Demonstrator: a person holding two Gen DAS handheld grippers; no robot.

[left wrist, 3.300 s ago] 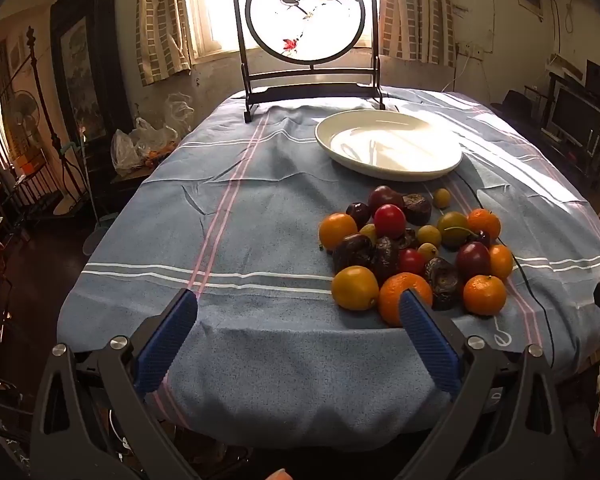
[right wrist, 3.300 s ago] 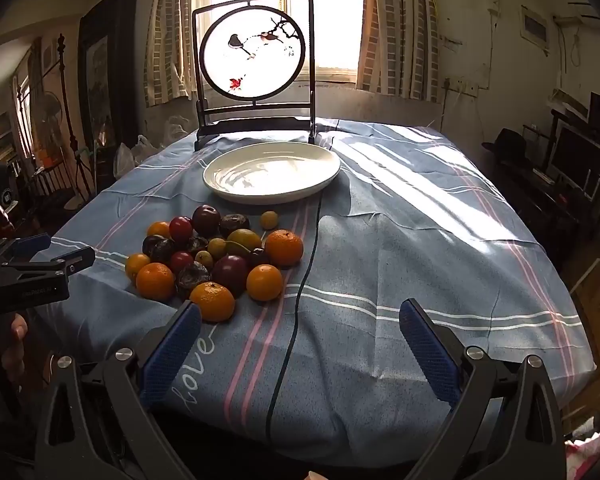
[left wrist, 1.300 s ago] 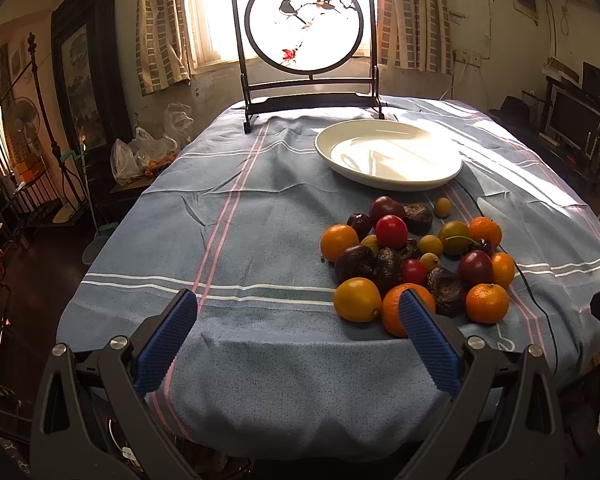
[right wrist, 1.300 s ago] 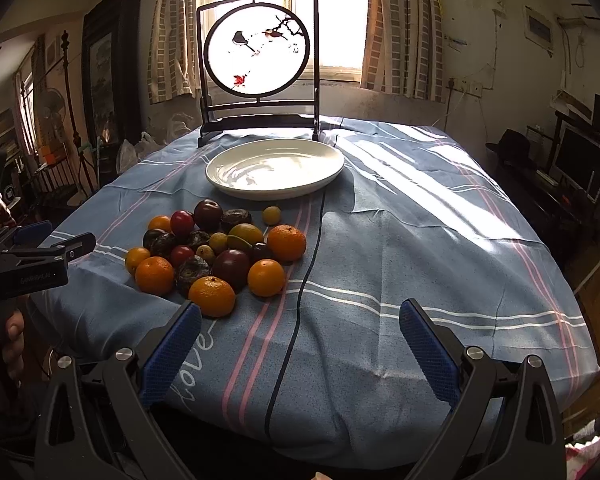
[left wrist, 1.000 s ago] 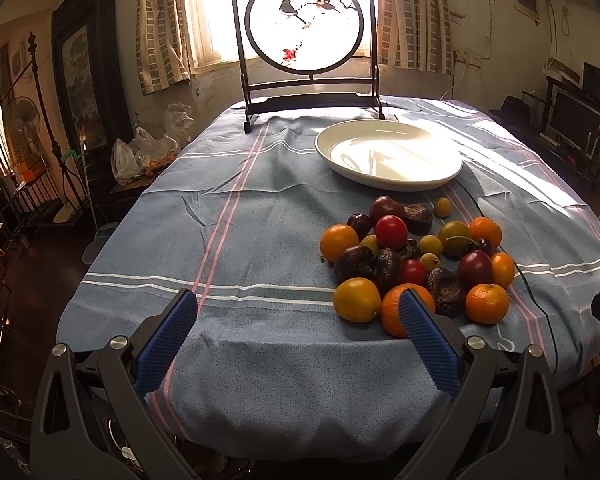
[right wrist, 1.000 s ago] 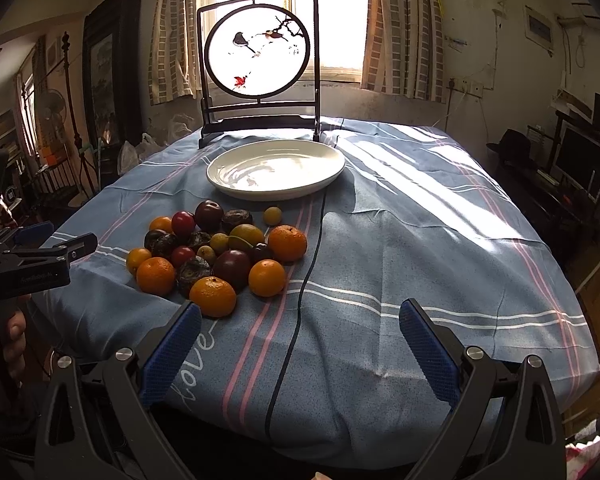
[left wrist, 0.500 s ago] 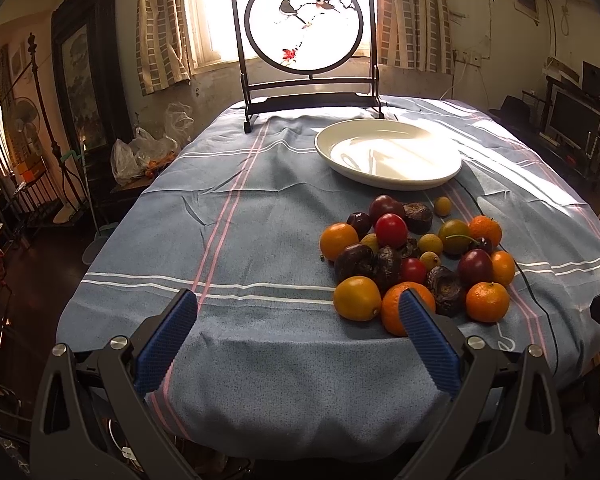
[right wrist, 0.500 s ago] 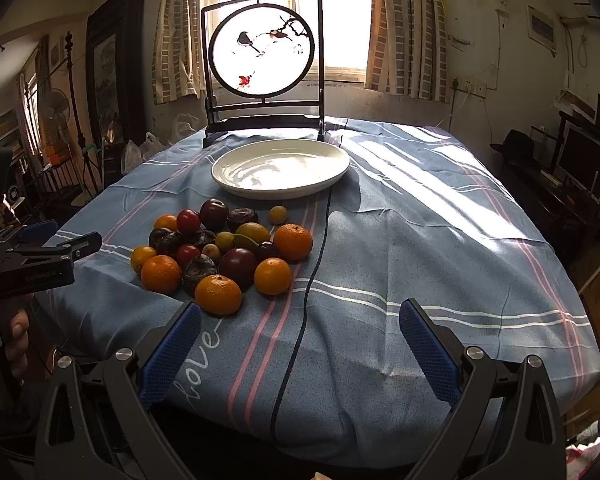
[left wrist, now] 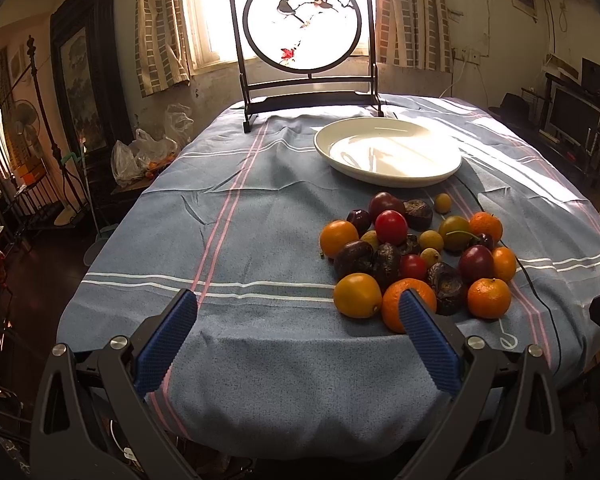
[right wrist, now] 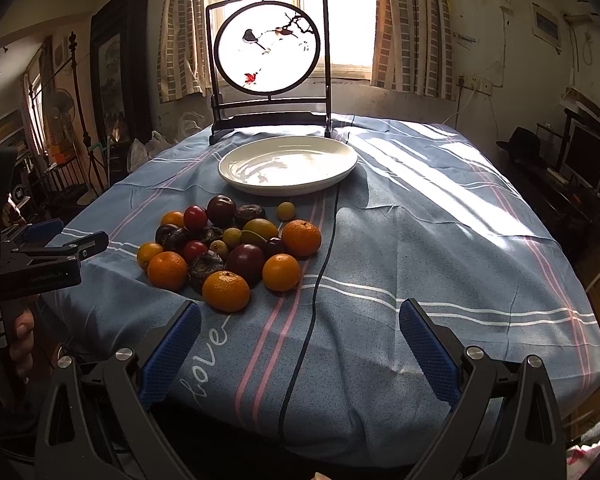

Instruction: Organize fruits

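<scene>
A pile of fruit (left wrist: 416, 256) lies on the blue striped tablecloth: oranges, red and dark plums, small yellow fruits and wrinkled dark ones. It also shows in the right wrist view (right wrist: 230, 246). An empty white plate (left wrist: 388, 151) sits just behind the pile, also in the right wrist view (right wrist: 288, 164). My left gripper (left wrist: 298, 338) is open and empty at the table's near edge, its right finger just in front of an orange (left wrist: 396, 300). My right gripper (right wrist: 298, 338) is open and empty, with an orange (right wrist: 226, 291) ahead of its left finger.
A dark-framed round bird screen (left wrist: 302, 20) stands at the table's far end. A black cable (right wrist: 320, 264) runs down the cloth right of the fruit. The left gripper and the hand holding it show at the left (right wrist: 40, 256). Furniture surrounds the table.
The right gripper has moved slightly forward and left toward the fruit pile over the last seconds. The left gripper has barely shifted. Both stay open and the fruit has not moved.
</scene>
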